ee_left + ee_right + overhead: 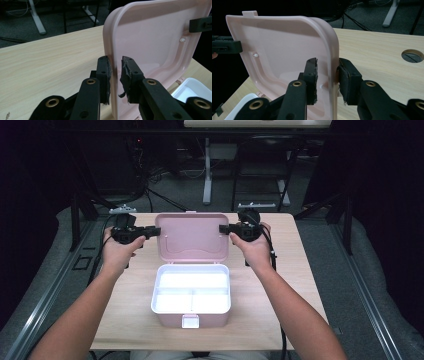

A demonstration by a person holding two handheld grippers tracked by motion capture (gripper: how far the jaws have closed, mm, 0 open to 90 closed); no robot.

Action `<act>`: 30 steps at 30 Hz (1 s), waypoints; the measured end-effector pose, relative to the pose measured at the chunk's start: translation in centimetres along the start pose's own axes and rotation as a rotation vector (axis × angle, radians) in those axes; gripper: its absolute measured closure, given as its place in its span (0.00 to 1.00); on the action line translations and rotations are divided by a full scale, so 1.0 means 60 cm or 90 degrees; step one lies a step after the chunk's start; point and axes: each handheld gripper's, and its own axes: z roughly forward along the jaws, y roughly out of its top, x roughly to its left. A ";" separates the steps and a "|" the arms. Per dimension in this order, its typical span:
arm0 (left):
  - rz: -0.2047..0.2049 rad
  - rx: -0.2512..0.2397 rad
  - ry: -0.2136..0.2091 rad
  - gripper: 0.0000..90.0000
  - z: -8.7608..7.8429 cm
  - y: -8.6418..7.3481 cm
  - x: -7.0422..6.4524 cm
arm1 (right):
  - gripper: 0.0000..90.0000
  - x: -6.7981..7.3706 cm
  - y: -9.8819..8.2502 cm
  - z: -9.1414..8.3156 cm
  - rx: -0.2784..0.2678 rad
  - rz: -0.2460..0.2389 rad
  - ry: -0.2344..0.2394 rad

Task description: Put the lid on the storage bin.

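Pink box (191,306) mid-table, lid (192,238) stood upright. Left gripper (115,75) and right gripper (327,78) straddling lid's side edges, jaws slightly apart, not pinching. Best withdrawn sideways, evenly, without nudging lid.

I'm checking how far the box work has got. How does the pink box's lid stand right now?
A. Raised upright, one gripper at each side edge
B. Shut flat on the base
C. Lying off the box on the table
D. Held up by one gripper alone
A: the lid stands upright behind the open base, with the left gripper and right gripper straddling its side edges.
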 end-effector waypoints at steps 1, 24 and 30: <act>0.003 0.000 -0.001 0.85 -0.002 0.000 -0.001 | 0.77 0.002 -0.001 -0.003 -0.001 -0.001 0.000; 0.056 -0.002 -0.017 0.73 -0.042 -0.003 -0.048 | 0.72 0.042 -0.013 -0.062 -0.015 -0.074 0.019; 0.066 -0.003 -0.030 0.71 -0.057 -0.004 -0.054 | 0.70 0.047 -0.022 -0.073 -0.026 -0.081 0.029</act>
